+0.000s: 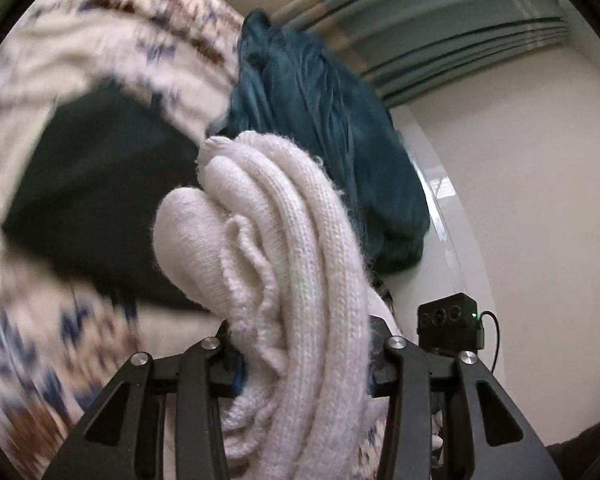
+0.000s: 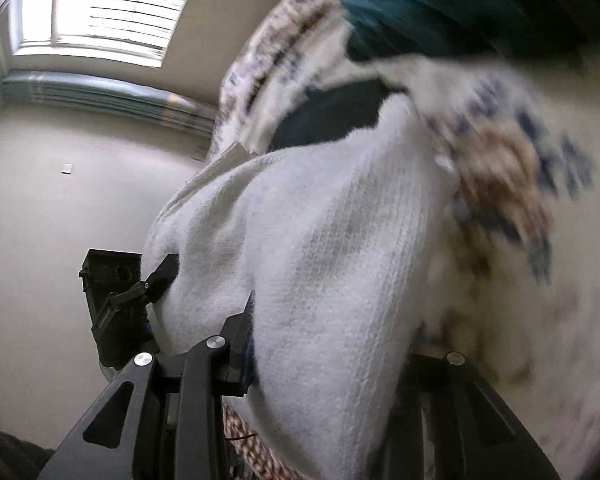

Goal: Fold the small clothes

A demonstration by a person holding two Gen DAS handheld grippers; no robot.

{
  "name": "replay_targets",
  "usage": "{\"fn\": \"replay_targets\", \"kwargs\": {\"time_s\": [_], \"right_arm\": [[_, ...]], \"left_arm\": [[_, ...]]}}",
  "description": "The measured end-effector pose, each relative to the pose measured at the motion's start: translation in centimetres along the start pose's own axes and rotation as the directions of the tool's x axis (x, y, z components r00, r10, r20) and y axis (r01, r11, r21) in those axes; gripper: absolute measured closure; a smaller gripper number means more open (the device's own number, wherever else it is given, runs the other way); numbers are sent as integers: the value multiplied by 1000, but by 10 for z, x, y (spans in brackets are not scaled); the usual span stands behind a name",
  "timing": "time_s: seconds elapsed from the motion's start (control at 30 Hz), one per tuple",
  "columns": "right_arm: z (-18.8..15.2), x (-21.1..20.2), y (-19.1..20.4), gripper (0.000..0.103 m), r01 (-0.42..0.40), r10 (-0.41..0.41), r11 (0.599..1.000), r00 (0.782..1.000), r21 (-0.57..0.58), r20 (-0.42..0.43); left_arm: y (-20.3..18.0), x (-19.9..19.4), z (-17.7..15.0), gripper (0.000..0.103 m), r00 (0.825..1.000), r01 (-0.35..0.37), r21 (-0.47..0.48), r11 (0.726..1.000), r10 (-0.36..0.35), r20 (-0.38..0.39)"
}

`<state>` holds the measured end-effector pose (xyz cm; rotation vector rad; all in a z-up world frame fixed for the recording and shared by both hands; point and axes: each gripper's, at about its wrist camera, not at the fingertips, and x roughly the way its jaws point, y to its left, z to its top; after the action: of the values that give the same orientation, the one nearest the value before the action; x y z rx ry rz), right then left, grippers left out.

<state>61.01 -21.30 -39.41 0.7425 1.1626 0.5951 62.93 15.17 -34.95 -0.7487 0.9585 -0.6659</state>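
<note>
A cream knit sweater [image 1: 292, 264] with a blue and brown pattern hangs bunched up, lifted in the air. My left gripper [image 1: 300, 344] is shut on a thick fold of it; the fingertips are buried in the knit. My right gripper [image 2: 324, 332] is shut on another part of the same sweater [image 2: 320, 248], which drapes over its fingers. The patterned part [image 2: 500, 168] swings blurred to the right. In the right wrist view the other gripper [image 2: 140, 288] shows at left, holding the sweater's edge. A teal garment [image 1: 328, 132] lies just beyond the sweater.
The right gripper's camera body [image 1: 448, 324] shows at right in the left wrist view. Pale walls [image 1: 540, 200], teal striped curtains [image 1: 420, 40] and a bright window [image 2: 112, 8] lie behind. A dark surface [image 2: 12, 448] sits at the bottom left.
</note>
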Motion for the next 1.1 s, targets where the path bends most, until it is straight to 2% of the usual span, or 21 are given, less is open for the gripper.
{"fn": "replay_targets", "kwargs": {"time_s": [0.1,0.2,0.33,0.43,0.47,0.5,0.57,0.63,0.7,0.8,0.83,0.87,0.93,1.0,1.03,1.07,1.1], "right_arm": [[54,28,30,67,-17,18,999,999,-43,41],[98,68,46,67,-23,28,998,998,-66,63],[137,147,32,67,-1,2,999,999,-42,41],[135,199,4,67,61,-60,998,998,8,-34],[130,212,-3,67,91,-90,996,994,13,-55],[126,221,-8,67,119,-119,993,991,5,-66],[121,226,-16,62,123,-122,992,990,12,-76],[122,222,-21,57,124,-121,991,990,42,-68],[118,211,-27,51,148,-144,986,987,72,-66],[113,199,-30,51,207,-206,977,978,56,-36],[108,197,-32,51,241,-240,969,970,49,-29],[108,196,-33,51,269,-268,962,963,44,-17],[105,196,-33,51,333,-333,943,943,19,-17],[103,195,-27,51,396,-396,918,918,-7,-16],[103,195,-20,51,433,-433,901,901,-24,-3],[103,194,-10,46,485,-485,873,874,-45,15],[98,191,1,39,534,-533,843,845,-62,43]], "left_arm": [[12,-10,53,66,999,-15,28,999,13,44],[44,-9,98,65,997,-39,34,999,36,62],[113,16,128,65,995,-103,-10,995,103,2],[175,42,120,65,974,-206,-79,975,197,-114],[191,47,114,63,967,-225,-94,970,210,-144],[203,49,107,63,967,-221,-110,969,203,-155],[204,45,103,56,973,-198,-117,973,180,-147],[197,38,98,54,969,-212,-106,972,195,-149],[189,28,93,53,965,-236,-85,968,223,-140],[180,15,84,53,952,-288,-38,957,283,-114],[181,16,86,50,946,-308,-26,951,304,-110],[184,15,85,44,934,-346,-6,938,343,-103],[185,13,83,38,900,-429,16,903,429,-73],[177,14,81,38,878,-475,32,880,476,-56],[165,15,78,38,848,-526,67,848,529,-34],[155,16,76,38,820,-569,96,817,573,-14],[143,17,73,38,778,-624,129,771,628,13]]}}
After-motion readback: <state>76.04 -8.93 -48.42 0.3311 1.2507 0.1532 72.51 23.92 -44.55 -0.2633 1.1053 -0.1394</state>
